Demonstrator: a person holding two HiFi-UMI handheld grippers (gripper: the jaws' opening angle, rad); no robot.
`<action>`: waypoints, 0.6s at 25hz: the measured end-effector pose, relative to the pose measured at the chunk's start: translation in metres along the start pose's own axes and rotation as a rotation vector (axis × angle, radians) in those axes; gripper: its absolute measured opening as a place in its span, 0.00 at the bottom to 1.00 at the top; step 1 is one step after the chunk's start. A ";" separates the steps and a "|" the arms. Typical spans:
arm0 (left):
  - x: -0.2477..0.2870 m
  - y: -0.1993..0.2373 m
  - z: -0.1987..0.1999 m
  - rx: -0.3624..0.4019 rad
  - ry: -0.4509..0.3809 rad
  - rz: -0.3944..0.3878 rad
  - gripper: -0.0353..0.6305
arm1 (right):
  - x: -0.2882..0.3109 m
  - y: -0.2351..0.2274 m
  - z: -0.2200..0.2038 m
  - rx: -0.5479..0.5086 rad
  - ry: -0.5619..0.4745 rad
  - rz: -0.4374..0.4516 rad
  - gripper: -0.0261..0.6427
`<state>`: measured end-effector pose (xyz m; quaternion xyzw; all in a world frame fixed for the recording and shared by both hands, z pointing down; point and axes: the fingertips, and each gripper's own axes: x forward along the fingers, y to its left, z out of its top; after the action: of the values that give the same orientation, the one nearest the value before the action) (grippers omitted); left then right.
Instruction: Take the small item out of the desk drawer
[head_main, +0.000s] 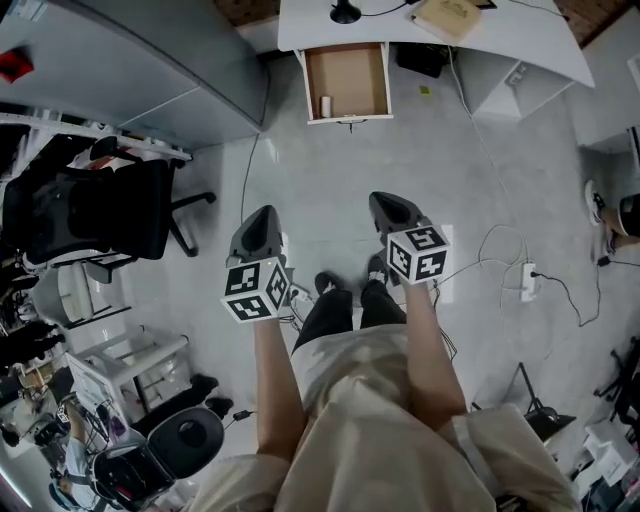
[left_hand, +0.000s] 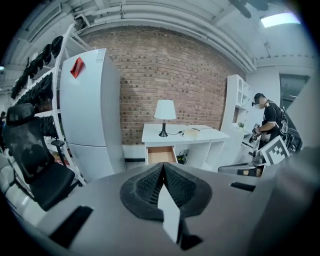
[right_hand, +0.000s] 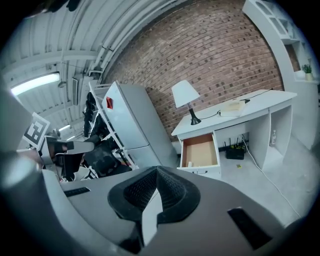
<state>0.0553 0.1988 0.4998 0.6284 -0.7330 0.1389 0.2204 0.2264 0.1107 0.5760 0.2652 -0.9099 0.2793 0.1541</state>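
The white desk (head_main: 520, 35) stands far ahead with its drawer (head_main: 346, 82) pulled open. A small white cylinder (head_main: 325, 106) stands in the drawer's front left corner; it also shows in the right gripper view as the small item (right_hand: 190, 163) inside the drawer (right_hand: 200, 151). In the left gripper view the drawer (left_hand: 161, 154) is small and distant. My left gripper (head_main: 265, 213) and right gripper (head_main: 382, 200) are held side by side over the floor, well short of the desk. Both are shut with nothing between the pads, seen at the left gripper (left_hand: 163, 165) and right gripper (right_hand: 156, 172).
A black office chair (head_main: 95, 215) stands at my left, a tall grey cabinet (head_main: 150, 70) beyond it beside the desk. A power strip (head_main: 528, 282) with cables lies on the floor at my right. A lamp (left_hand: 164, 111) is on the desk. A person (left_hand: 270, 117) stands at the right.
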 end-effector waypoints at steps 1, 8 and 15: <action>0.005 0.000 0.005 -0.007 -0.013 0.003 0.08 | 0.003 -0.003 0.004 -0.003 -0.001 0.002 0.08; 0.049 0.003 0.039 -0.006 -0.060 -0.046 0.08 | 0.027 -0.030 0.039 -0.036 0.007 -0.014 0.08; 0.122 0.027 0.069 -0.027 -0.073 -0.088 0.08 | 0.077 -0.063 0.093 -0.073 -0.014 -0.056 0.08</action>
<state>0.0043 0.0657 0.5031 0.6615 -0.7140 0.0960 0.2081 0.1875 -0.0185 0.5620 0.2869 -0.9127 0.2396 0.1650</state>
